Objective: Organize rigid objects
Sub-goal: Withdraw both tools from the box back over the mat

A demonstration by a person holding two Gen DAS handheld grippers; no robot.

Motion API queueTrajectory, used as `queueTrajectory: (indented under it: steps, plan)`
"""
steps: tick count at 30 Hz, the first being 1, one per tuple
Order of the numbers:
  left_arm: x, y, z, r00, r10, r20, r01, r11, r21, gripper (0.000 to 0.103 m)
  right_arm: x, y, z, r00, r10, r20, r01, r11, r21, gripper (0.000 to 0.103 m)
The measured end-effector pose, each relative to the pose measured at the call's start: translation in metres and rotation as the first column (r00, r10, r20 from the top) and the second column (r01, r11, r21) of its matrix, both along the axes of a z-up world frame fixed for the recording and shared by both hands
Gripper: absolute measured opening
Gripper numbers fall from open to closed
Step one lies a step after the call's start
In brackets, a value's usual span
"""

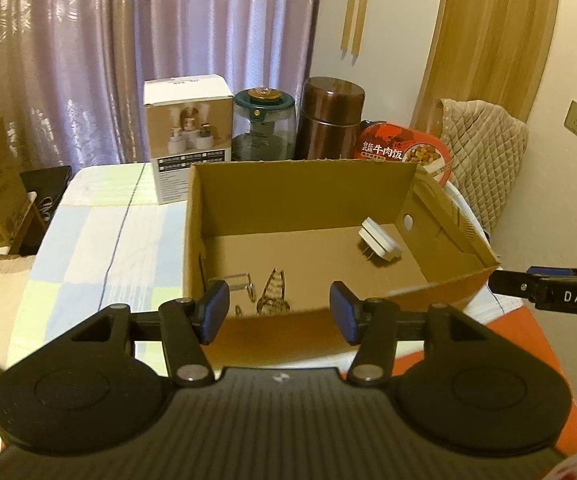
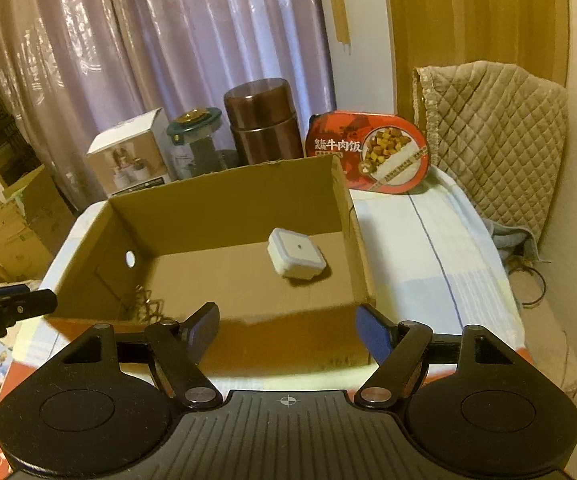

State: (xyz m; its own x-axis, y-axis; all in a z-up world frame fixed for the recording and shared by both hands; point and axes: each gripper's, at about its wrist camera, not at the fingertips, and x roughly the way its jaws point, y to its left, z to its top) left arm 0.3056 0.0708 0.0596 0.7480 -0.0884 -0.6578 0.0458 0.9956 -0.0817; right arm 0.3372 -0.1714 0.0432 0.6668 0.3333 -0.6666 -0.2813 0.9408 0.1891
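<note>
Flask (image 2: 262,120) behind box (image 2: 224,216) (maybe touching)

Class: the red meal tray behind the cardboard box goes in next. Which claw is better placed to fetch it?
Probably the right claw. The red meal tray stands behind the cardboard box's right far corner, on that claw's side, and its jaws are open and empty. The left claw, also open, sits further left.

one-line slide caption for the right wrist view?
Right gripper, fingers apart and empty, faces an open cardboard box holding a white plug adapter.
</note>
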Motion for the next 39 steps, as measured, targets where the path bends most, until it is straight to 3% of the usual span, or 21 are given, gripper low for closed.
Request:
queueTrajectory:
  steps: [14,21,31,39]
  plan:
    - [-0.097,-0.005,0.026,0.999,0.002,0.04,-0.002,1.0,-0.003,0.061,-0.102,-0.016,0.033,0.999,0.024,0.039,-0.026,0.999,0.039,0.073]
    - [-0.143,-0.006,0.025,0.999,0.013,0.052,-0.013,1.0,0.0,0.075,-0.149,-0.035,0.033,0.998,0.014,0.059,-0.017,0.999,0.05,0.074]
    - [-0.201,0.004,-0.003,0.997,0.07,0.037,-0.07,0.997,-0.019,0.079,-0.215,-0.052,0.007,0.995,-0.023,0.097,0.024,1.0,-0.011,0.074]
    - [-0.221,0.006,-0.038,0.996,0.084,-0.013,-0.084,0.996,0.011,0.079,-0.248,-0.051,-0.023,0.995,-0.011,0.097,0.016,0.999,-0.05,0.074]
